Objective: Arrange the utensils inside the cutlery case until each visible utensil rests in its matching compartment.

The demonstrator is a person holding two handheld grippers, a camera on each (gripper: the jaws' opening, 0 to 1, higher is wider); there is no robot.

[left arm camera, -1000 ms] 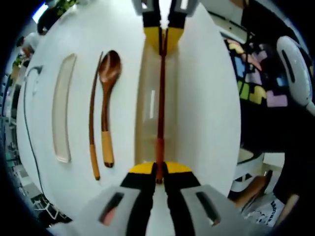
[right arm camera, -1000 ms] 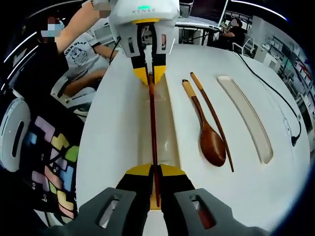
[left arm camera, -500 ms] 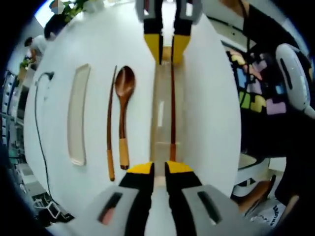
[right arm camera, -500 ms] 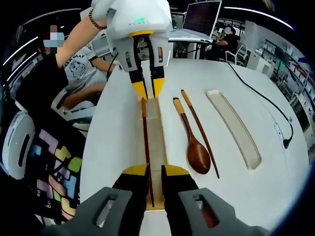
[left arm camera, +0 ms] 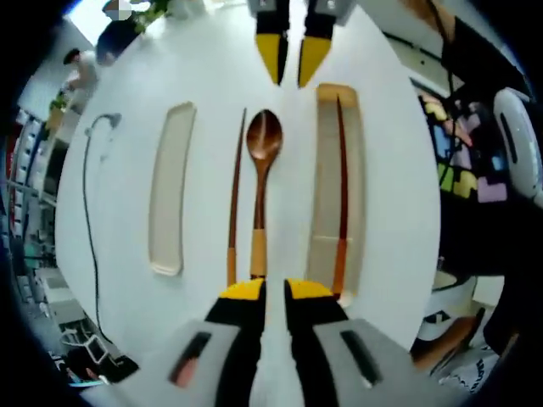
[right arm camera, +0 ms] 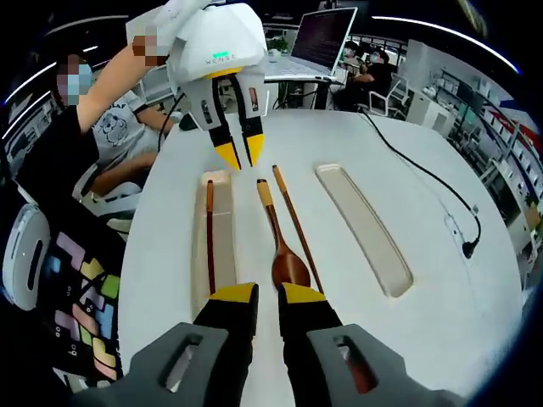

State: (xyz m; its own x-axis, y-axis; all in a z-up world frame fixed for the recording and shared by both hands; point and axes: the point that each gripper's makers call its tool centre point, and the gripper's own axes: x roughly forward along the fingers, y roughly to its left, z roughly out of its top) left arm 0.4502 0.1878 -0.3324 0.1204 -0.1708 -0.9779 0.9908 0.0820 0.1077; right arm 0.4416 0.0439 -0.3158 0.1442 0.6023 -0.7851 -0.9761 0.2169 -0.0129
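A long cream cutlery case (left arm camera: pixel 327 170) lies on the white table with one dark wooden chopstick (left arm camera: pixel 341 186) resting in it along one wall. Beside the case, on the bare table, lie a wooden spoon (left arm camera: pixel 261 170) and a second chopstick (left arm camera: pixel 235 195). My left gripper (left arm camera: pixel 274 292) is open by a narrow gap with nothing between its fingers, near the spoon's handle end. My right gripper (right arm camera: pixel 267 297) is also open and bare, just short of the spoon (right arm camera: pixel 280 246) bowl. The case (right arm camera: pixel 225 246) with its chopstick (right arm camera: pixel 209 237) lies to its left. The left gripper (right arm camera: pixel 239 153) hangs above the far end.
A second long cream tray (right arm camera: pixel 365 229) lies past the loose chopstick (right arm camera: pixel 297 229). A black cable (right arm camera: pixel 424 170) runs over the table to a plug (right arm camera: pixel 467 250). A laptop (right arm camera: pixel 318 38) stands at the far edge. A person sits at the table's side beside a colourful patterned cloth (right arm camera: pixel 81 280).
Both grippers held the chopstick over the case by its ends. They have let go, the chopstick lies in the case, and both have pulled back and across toward the spoon.
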